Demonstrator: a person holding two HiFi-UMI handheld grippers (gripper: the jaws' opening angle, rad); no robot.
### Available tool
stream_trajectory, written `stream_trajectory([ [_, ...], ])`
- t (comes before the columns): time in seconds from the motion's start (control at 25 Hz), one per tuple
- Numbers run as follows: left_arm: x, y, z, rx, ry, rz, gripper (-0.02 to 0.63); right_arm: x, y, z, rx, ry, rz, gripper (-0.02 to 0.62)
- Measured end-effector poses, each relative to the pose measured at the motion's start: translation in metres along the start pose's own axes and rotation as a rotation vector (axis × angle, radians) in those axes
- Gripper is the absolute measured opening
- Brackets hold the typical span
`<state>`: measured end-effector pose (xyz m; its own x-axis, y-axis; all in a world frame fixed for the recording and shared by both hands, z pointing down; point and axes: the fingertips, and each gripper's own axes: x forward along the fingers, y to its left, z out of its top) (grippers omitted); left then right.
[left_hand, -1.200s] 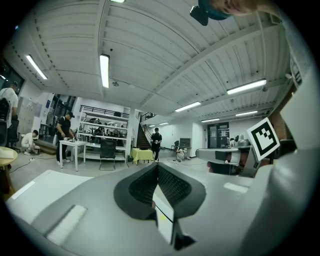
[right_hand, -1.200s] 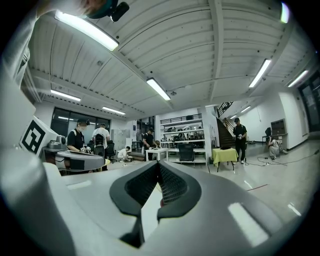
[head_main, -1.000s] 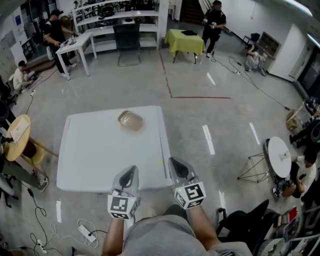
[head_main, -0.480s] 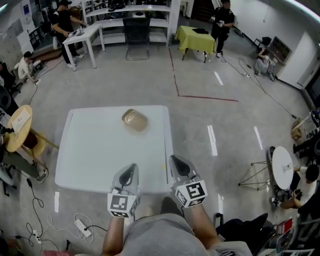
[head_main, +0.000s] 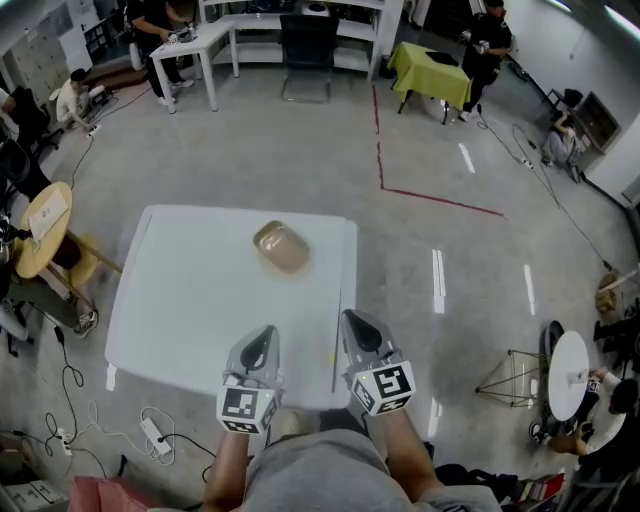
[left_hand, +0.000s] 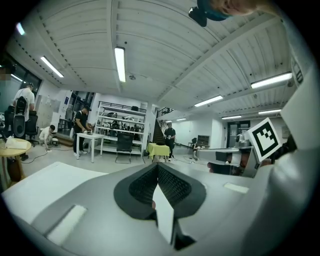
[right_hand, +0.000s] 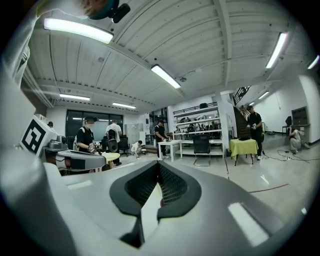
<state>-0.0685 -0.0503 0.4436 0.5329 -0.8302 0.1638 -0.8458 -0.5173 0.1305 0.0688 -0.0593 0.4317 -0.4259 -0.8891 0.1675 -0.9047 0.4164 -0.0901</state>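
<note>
Left gripper (head_main: 264, 338) and right gripper (head_main: 356, 326) point forward side by side over the tabletop's (head_main: 180, 310) near edge, fingers closed, empty; container (head_main: 281, 247) well ahead

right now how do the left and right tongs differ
The left tongs hang over the white table, inside its near edge; the right tongs sit by its right edge. The left tongs point nearly straight ahead; the right tongs angle more leftward. Both are shut, empty, and short of the tan container.
</note>
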Motion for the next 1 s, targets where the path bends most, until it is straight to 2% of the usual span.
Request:
stream_trajectory([
  [0.32,0.049,0.022,-0.027,-0.066,0.072,0.052,0.011,0.046,-0.029,-0.031,0.035,0.089,0.058,0.005],
  [0.56,0.082,0.035,-0.047,-0.083,0.118,0.100,0.011,0.080,-0.049,-0.053,0.049,0.149,0.113,0.004],
  [1.0,0.120,0.068,-0.110,-0.154,0.227,0.154,0.011,0.129,-0.063,-0.105,0.096,0.243,0.159,0.005],
])
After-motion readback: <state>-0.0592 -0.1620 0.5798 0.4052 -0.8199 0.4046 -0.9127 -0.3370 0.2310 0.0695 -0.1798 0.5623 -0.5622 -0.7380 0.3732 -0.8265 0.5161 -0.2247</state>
